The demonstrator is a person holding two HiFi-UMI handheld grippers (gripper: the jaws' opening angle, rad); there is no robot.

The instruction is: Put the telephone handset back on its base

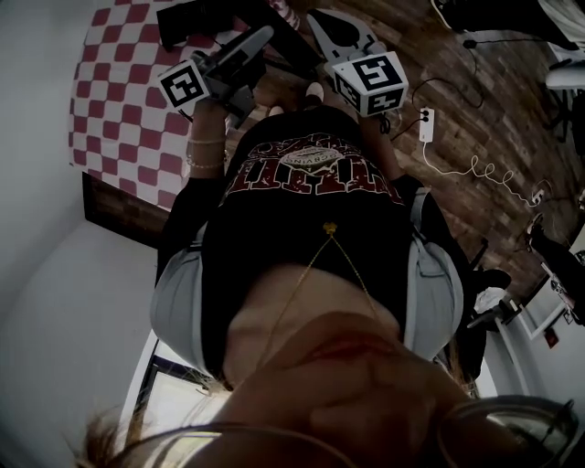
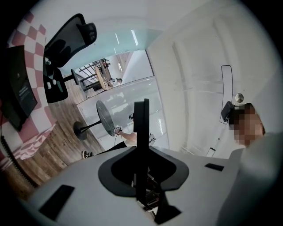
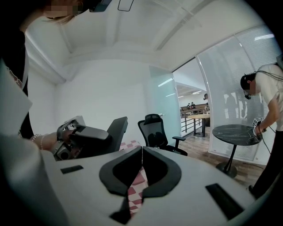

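Note:
No telephone handset or base can be made out in any view. In the head view both grippers are held out in front of a black T-shirt, over the near edge of a red-and-white checkered tabletop [image 1: 110, 82]. My left gripper [image 1: 263, 37] points up-right, and its jaws [image 2: 141, 106] show as one dark bar pressed together with nothing between them. My right gripper [image 1: 317, 16] has its jaws [image 3: 141, 150] meeting along a thin seam, and they are empty. The right gripper view also shows the left gripper [image 3: 121, 123] in a hand wearing a bracelet.
A dark object [image 1: 196, 18] lies on the checkered top, cut off by the frame. A white power strip [image 1: 426, 123] and its cable lie on the wooden floor. A black office chair [image 3: 154, 128] stands nearby. Another person [image 3: 267, 101] bends over a round dark table [image 3: 236, 132].

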